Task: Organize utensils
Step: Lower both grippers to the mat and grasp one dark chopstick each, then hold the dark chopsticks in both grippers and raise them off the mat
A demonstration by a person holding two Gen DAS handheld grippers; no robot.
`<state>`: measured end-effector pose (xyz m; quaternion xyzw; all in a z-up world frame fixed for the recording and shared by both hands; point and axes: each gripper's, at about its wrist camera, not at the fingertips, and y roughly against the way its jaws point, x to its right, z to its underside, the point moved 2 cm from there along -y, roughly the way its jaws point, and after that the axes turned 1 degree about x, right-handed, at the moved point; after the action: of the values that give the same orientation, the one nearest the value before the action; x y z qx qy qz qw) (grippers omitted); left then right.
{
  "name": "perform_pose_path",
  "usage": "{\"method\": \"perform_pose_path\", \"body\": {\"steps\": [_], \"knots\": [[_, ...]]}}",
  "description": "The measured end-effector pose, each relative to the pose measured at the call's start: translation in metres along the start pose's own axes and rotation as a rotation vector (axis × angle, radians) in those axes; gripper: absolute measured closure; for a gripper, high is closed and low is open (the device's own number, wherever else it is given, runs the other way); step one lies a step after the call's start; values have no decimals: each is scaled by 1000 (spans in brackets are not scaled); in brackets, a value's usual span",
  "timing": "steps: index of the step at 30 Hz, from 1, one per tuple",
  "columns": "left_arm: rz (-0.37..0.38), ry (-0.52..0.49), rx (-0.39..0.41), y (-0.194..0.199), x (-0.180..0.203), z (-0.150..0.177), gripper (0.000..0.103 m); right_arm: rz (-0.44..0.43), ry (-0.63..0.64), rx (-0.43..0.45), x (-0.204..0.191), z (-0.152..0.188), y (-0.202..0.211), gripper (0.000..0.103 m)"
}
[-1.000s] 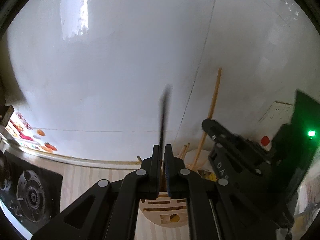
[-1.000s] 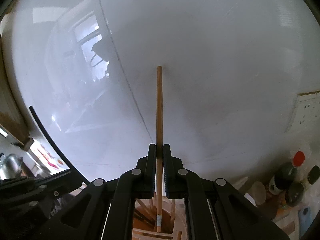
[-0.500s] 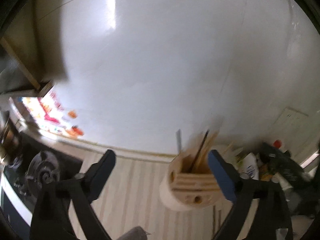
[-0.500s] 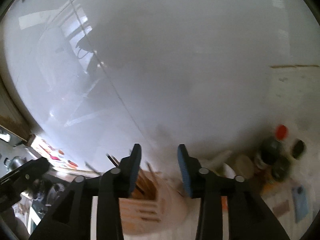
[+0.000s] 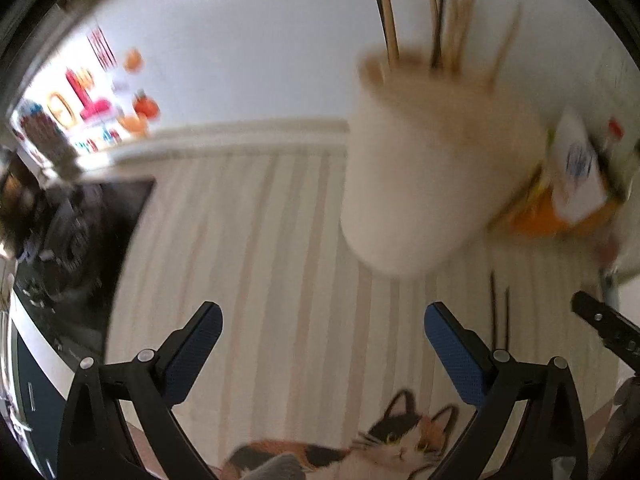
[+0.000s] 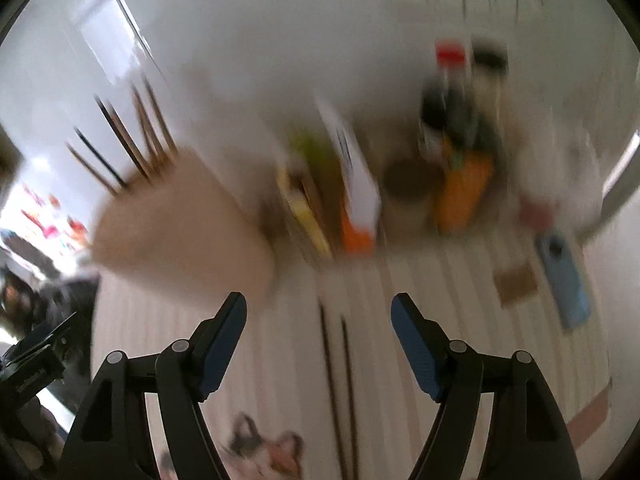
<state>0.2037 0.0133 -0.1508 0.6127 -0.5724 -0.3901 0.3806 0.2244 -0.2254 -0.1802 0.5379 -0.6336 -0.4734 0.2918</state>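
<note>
A pale round utensil holder (image 5: pixel 424 168) stands on the striped counter with several chopsticks (image 5: pixel 444 20) upright in it; it also shows in the right wrist view (image 6: pixel 180 236). Two dark chopsticks (image 6: pixel 336 380) lie flat on the counter between my right gripper's fingers, also in the left wrist view (image 5: pixel 500 312). My left gripper (image 5: pixel 322 348) is open and empty, below the holder. My right gripper (image 6: pixel 318 340) is open and empty, right of the holder. Both views are motion-blurred.
A black stove (image 5: pixel 68 232) lies left. Sauce bottles (image 6: pixel 452 100), orange and white packets (image 6: pixel 356 200) and a cup (image 6: pixel 408 192) stand at the back wall. A blue object (image 6: pixel 564 284) lies right. A cat-print mat (image 5: pixel 384 444) is at the front.
Both grippers held a chopstick upright over the holder, then opened and let go. Both have since tilted down toward the counter, and the chopsticks now stand in the holder.
</note>
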Motion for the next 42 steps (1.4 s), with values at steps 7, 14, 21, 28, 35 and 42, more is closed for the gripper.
{"method": "perform_pose_path", "body": {"steps": [7,14,21,28,35,42], "knots": [[-43,-71,-142,-54,27,41,0,38,-19,-275,33,70,-85,57],[-38,-124,-198,-69,52,61,0,115,49,-402,33,111,-130,81],[49,-187,-207,-67,106,65,2,164,34,-364,58,125,-119,98],[166,-214,-285,-80,181,64,22,197,-56,-371,129,142,-88,98],[118,-266,-306,-93,223,70,52,223,-150,-371,182,162,-71,98],[114,-287,-273,-87,233,69,99,209,-162,-363,206,145,-74,98]]}}
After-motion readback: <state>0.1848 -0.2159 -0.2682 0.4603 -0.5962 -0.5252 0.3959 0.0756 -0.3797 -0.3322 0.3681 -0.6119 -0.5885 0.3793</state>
